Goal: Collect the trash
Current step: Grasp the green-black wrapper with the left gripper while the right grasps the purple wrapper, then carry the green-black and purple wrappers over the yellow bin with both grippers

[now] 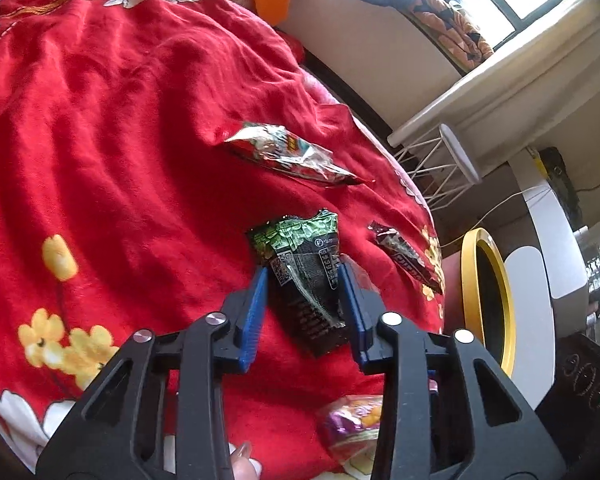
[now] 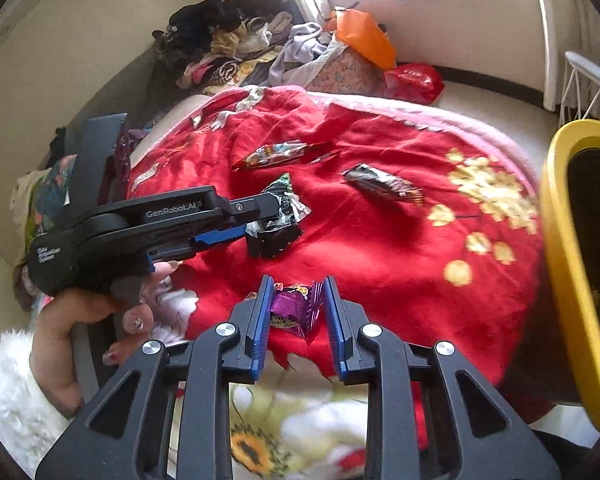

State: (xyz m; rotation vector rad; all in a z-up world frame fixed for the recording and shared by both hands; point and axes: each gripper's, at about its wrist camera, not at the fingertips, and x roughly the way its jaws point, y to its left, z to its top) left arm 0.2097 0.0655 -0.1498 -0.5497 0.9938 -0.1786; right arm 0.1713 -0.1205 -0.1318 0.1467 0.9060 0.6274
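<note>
A black and green snack wrapper [image 1: 306, 276] lies on the red blanket [image 1: 120, 140], between the open blue fingers of my left gripper [image 1: 303, 276]; the right wrist view shows that gripper [image 2: 278, 216] at this wrapper [image 2: 278, 216]. A purple wrapper [image 2: 298, 310] lies between the open fingers of my right gripper [image 2: 297, 286]; it also shows in the left wrist view [image 1: 352, 420]. A red foil wrapper [image 1: 292, 154] [image 2: 280, 154] and a dark bar wrapper [image 1: 408, 258] [image 2: 384, 184] lie farther on. Whether either gripper's pads touch a wrapper, I cannot tell.
A yellow-rimmed bin [image 1: 488, 300] [image 2: 572, 248] stands off the bed's right edge. A pile of clothes [image 2: 236, 44] and an orange bag [image 2: 364, 36] sit at the bed's far end. A white wire stool [image 1: 440, 164] stands by the wall.
</note>
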